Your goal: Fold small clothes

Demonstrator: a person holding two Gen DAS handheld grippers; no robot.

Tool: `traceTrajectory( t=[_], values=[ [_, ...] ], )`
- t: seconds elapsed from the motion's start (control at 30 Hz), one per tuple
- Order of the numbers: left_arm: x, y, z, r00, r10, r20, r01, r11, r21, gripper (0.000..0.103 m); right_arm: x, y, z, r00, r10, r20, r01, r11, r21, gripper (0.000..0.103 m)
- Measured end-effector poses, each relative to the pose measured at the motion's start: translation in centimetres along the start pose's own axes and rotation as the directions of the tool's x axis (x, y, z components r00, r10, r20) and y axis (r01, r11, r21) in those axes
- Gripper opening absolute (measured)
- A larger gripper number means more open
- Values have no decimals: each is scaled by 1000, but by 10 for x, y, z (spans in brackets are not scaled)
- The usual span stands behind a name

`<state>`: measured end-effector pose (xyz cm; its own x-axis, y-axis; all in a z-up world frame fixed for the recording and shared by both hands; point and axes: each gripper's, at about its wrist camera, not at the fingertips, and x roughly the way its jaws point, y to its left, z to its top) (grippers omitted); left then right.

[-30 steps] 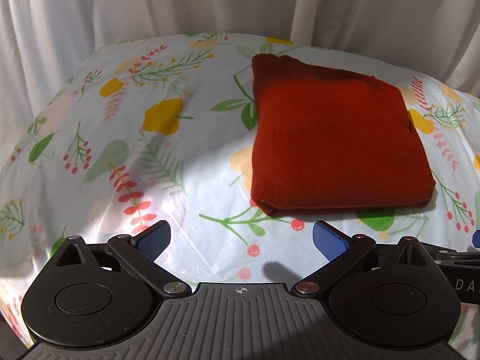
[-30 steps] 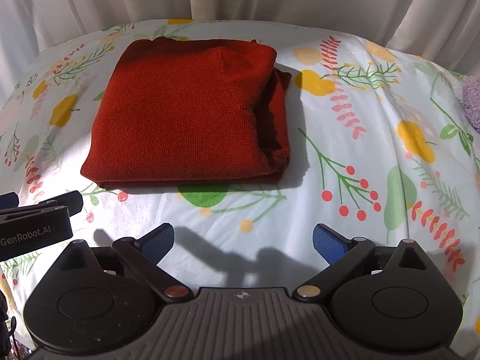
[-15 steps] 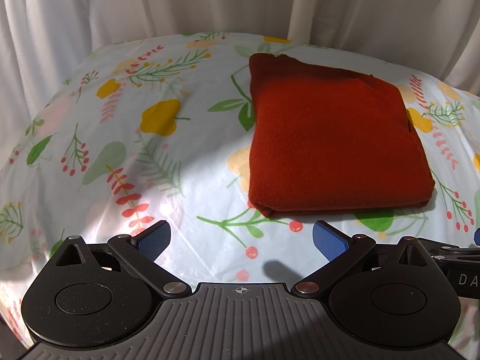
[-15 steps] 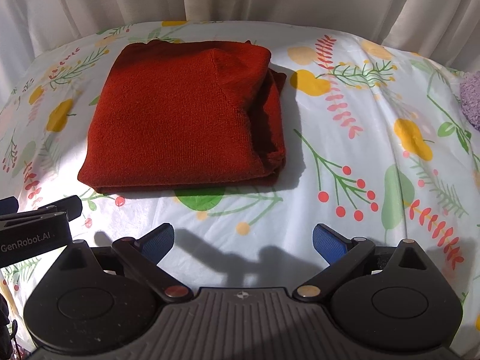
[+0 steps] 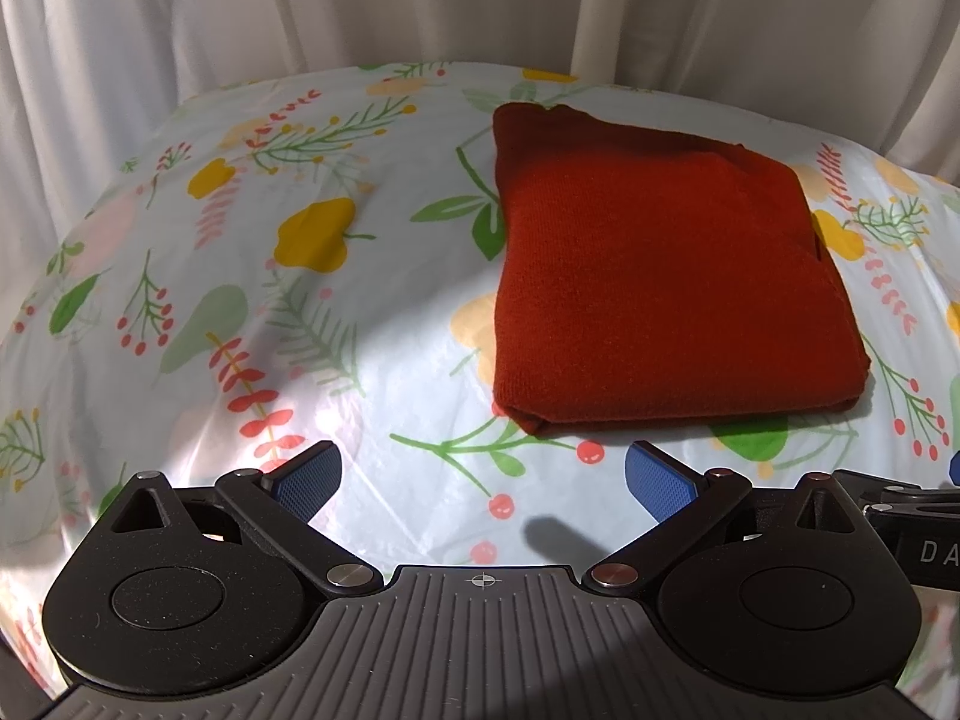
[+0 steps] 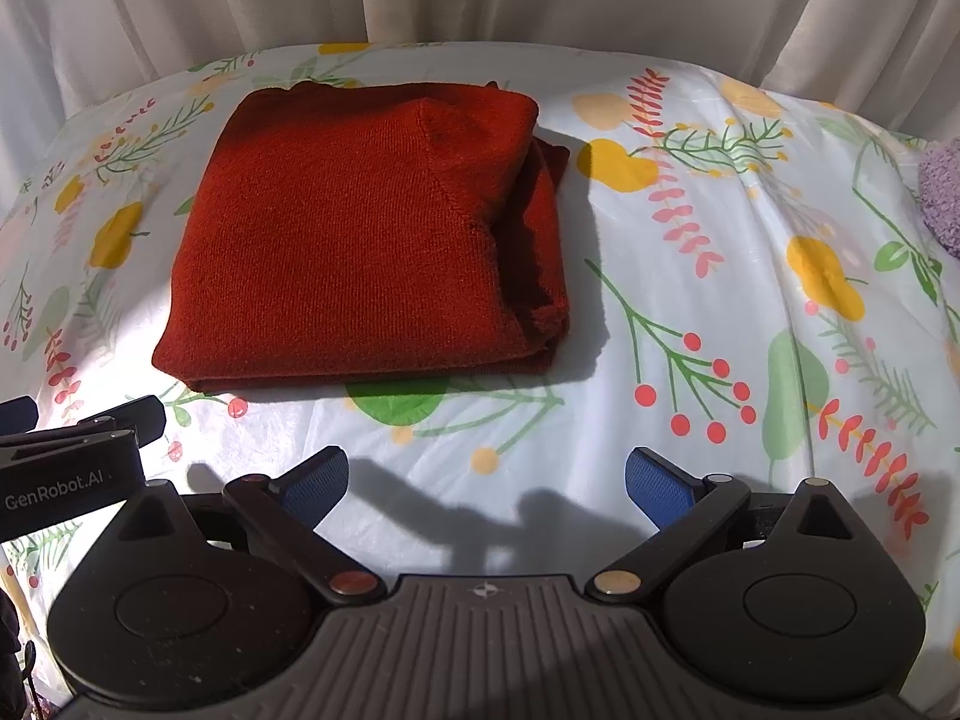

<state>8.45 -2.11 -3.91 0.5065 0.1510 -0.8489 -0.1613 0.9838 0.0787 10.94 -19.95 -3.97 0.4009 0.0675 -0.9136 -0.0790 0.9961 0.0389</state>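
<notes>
While both hand-held grippers hover with jaws spread and empty, the left gripper point(image 5: 480, 480) sits low over a floral tablecloth point(image 5: 252, 324). One folded rust-red sweater point(image 5: 654, 288) lies ahead and to its right. From the right gripper point(image 6: 486, 480), that sweater point(image 6: 366, 240) lies ahead and to the left (roughly square, neither gripper clearly nearer). One purple fuzzy item point(image 6: 942, 198) peeks in at far right.
</notes>
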Motion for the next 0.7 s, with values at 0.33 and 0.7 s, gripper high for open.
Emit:
traceTrajectory(
  t=[0.33,0.7],
  values=[
    [2,1,0,1000,-4,-4,4,1000,12,103,0,-4,1,1000,1,3,-1,1000,7,99],
    [4,1,0,1000,-8,-6,8,1000,18,103,0,-3,1,1000,-1,4,1,1000,15,99]
  ],
)
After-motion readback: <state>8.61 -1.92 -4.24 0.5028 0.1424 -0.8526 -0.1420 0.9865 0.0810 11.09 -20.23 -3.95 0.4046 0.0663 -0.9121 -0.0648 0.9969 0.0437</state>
